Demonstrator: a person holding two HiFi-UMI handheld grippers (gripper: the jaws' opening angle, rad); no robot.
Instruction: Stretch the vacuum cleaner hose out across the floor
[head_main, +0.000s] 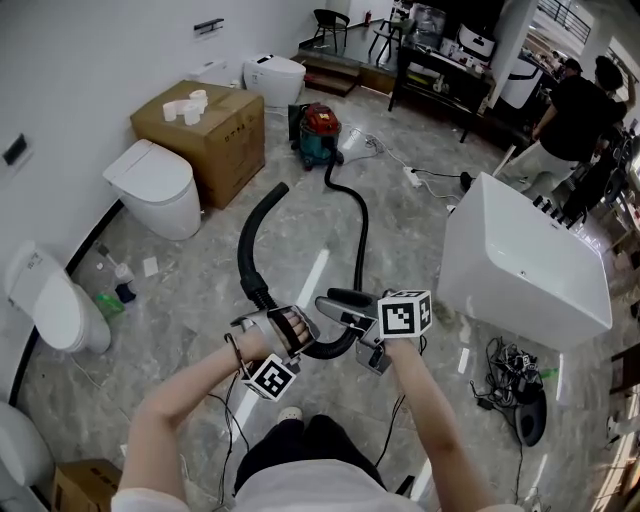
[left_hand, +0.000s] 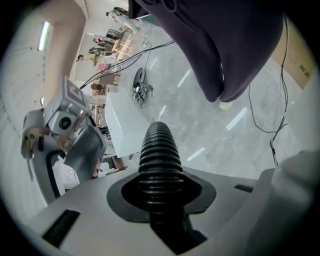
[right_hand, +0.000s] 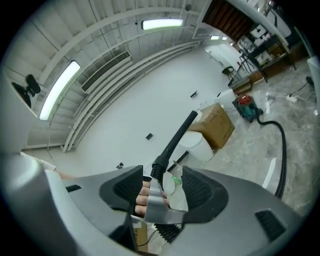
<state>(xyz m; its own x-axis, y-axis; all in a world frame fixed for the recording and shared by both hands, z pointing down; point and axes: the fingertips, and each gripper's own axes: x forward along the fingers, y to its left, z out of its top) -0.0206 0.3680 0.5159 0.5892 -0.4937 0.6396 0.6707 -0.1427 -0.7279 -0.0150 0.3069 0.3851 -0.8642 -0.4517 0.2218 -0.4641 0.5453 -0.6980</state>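
A red and teal vacuum cleaner (head_main: 320, 131) stands on the grey floor at the back. Its black ribbed hose (head_main: 358, 225) snakes toward me and bends left under both grippers. My left gripper (head_main: 298, 335) is shut on the ribbed hose (left_hand: 160, 155), close to where the stiff black wand (head_main: 255, 235) rises and curves away. My right gripper (head_main: 340, 303) hovers just right of it, jaws open. In the right gripper view the wand (right_hand: 175, 137) and the left hand's fingers (right_hand: 141, 194) show between the wide pads, untouched. The vacuum (right_hand: 246, 107) is far off there.
A white toilet (head_main: 155, 185) and a cardboard box (head_main: 205, 130) stand at left, another toilet (head_main: 50, 300) nearer. A white bathtub (head_main: 520, 265) is at right, with tangled cables (head_main: 510, 375) beside it. A person (head_main: 570, 110) stands at the back right.
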